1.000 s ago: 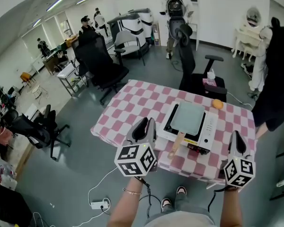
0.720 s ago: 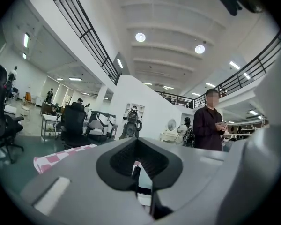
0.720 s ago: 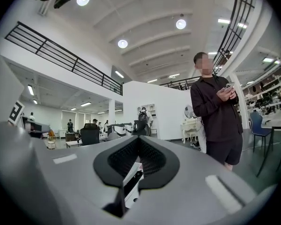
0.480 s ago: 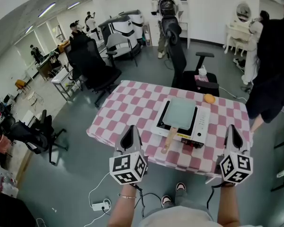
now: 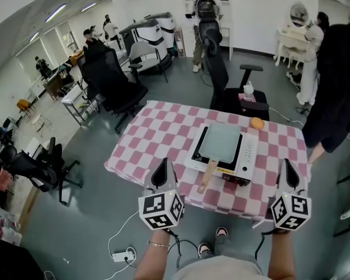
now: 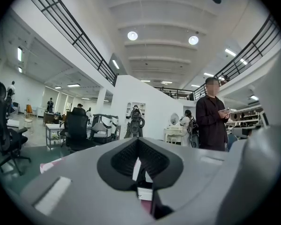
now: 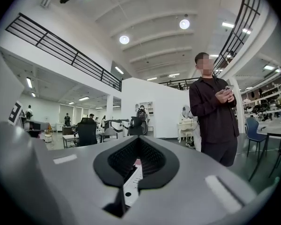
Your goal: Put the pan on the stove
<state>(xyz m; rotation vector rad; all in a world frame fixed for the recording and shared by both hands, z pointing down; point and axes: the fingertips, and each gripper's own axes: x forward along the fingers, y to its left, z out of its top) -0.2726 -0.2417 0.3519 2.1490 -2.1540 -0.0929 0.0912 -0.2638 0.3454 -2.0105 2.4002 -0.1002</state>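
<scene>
Both are pressed shut on nothing, left gripper (image 5: 162, 168) and right gripper (image 5: 287, 168), held just off the checkered table (image 5: 157, 127); the rectangular pan (image 5: 220, 140) is already parked on the stove (image 5: 248, 150).

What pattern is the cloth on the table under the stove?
Pink-and-white checks cover the tablecloth; the head view shows it best.

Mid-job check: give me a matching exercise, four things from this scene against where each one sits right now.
Things:
1 pan
2 orange
3 tissue box
4 left gripper

Places:
A on the black chair
B on the stove
C at the checked cloth's near edge, jaws together
D on the cloth by the stove's far right corner

Pairs: 1-B, 2-D, 3-A, 4-C
</scene>
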